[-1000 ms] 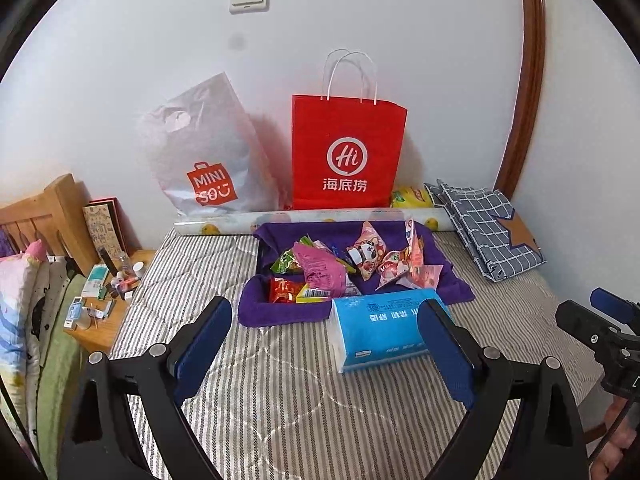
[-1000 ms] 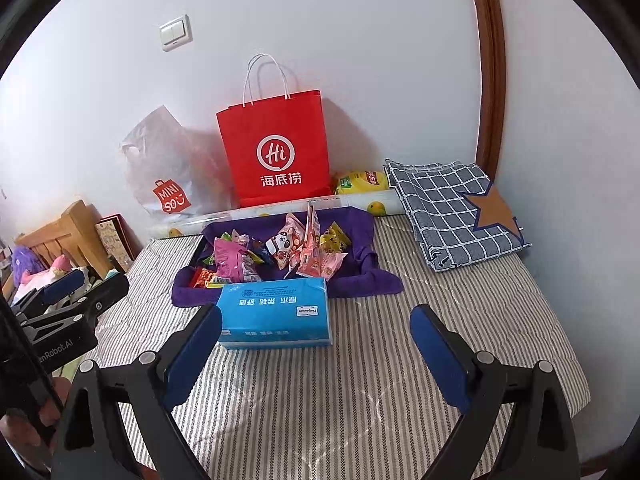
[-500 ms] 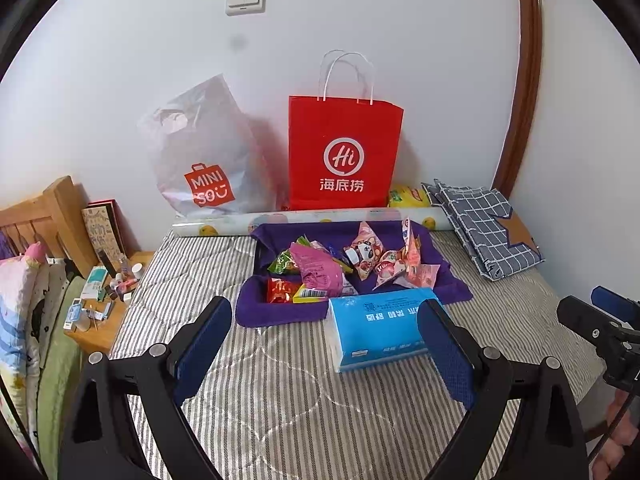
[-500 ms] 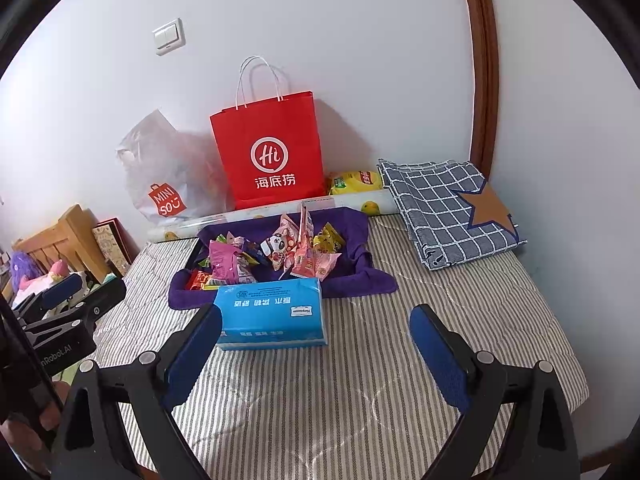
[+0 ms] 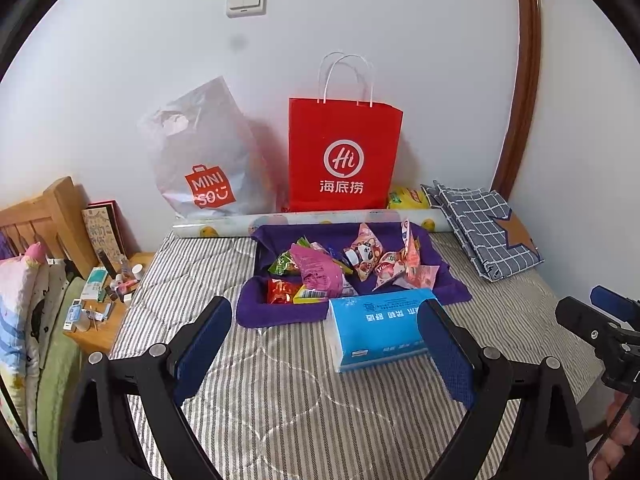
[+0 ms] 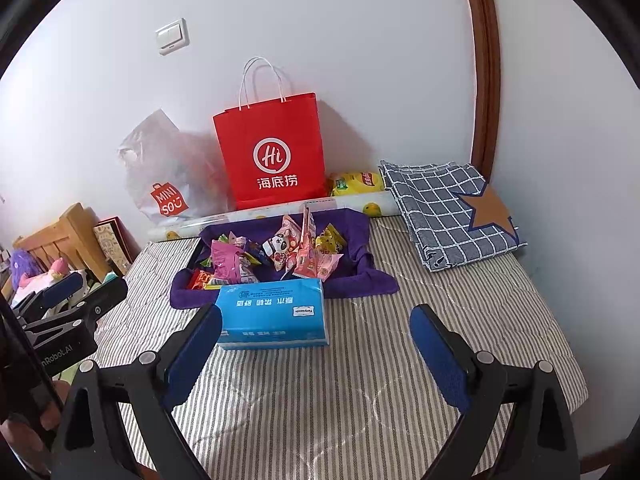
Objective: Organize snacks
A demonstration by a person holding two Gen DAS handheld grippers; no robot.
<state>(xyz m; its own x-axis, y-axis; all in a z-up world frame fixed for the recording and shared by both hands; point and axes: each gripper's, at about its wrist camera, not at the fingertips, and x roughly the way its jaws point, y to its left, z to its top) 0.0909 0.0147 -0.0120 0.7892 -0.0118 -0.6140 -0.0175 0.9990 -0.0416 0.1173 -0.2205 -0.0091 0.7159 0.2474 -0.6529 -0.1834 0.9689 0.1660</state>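
Several snack packets [image 5: 344, 268] [image 6: 280, 256] lie piled in a purple cloth tray [image 5: 256, 312] [image 6: 360, 280] on the striped bed. A blue tissue pack [image 5: 376, 328] [image 6: 272, 312] lies just in front of the tray. My left gripper [image 5: 324, 348] is open and empty, held above the bed short of the tissue pack. My right gripper [image 6: 316, 352] is open and empty, also short of the pack. Each gripper shows at the edge of the other's view.
A red paper bag [image 5: 344, 156] [image 6: 272, 152] and a grey Miniso bag [image 5: 200, 160] stand against the wall behind a rolled mat [image 5: 312, 220]. A folded checked cloth [image 6: 452, 208] lies at the right. A cluttered bedside stand [image 5: 100, 304] is at the left.
Both grippers have drifted slightly, so the scene shifts a little in each view. Nothing on the bed has moved and both grippers stay open.
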